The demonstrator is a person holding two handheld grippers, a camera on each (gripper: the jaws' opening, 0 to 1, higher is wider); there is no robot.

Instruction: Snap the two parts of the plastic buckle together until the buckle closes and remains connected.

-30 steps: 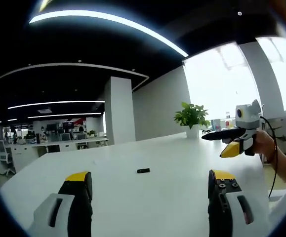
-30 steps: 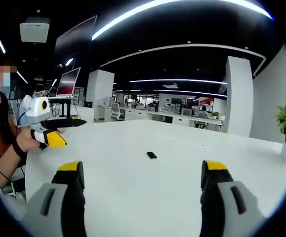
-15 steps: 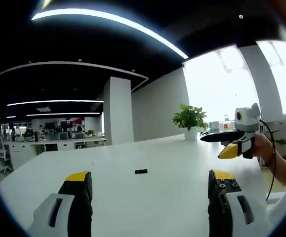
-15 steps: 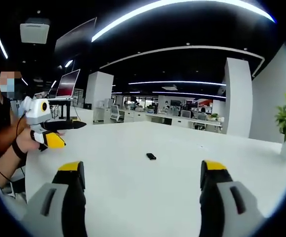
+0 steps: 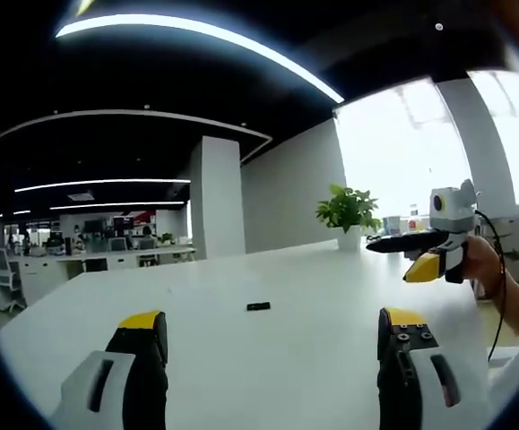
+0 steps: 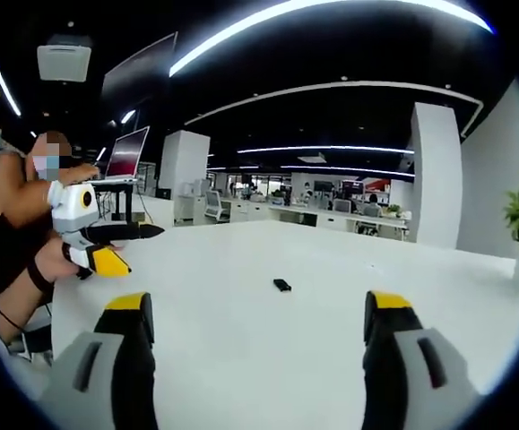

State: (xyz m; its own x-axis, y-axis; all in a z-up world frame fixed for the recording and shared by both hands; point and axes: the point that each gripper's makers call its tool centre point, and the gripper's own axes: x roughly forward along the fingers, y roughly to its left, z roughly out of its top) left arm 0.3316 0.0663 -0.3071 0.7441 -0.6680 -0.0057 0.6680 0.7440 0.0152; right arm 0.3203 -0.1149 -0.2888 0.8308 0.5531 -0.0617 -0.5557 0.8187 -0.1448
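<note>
Buckle untouched on the white table, both grippers spread and holding nothing.

In the left gripper view, the left gripper (image 5: 272, 331) is seen at the bottom, the buckle (image 5: 258, 306) at centre, the right gripper (image 5: 411, 244) and potted plant (image 5: 349, 210) at right. In the right gripper view, the right gripper (image 6: 259, 327) is framed low, the left gripper (image 6: 129, 237) at left; the table (image 6: 268, 349) spans the lower frame.

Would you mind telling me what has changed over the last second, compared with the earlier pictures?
Very little. Both views drifted slightly, so the cameras moved a touch. In the right gripper view the left tool, held in a person's hand, now sits a little lower and closer in the picture. Nothing was grasped or released. The small black buckle piece still lies alone on the white table, and both tools' jaws remain wide open and empty, the right tool still held above the table.
</note>
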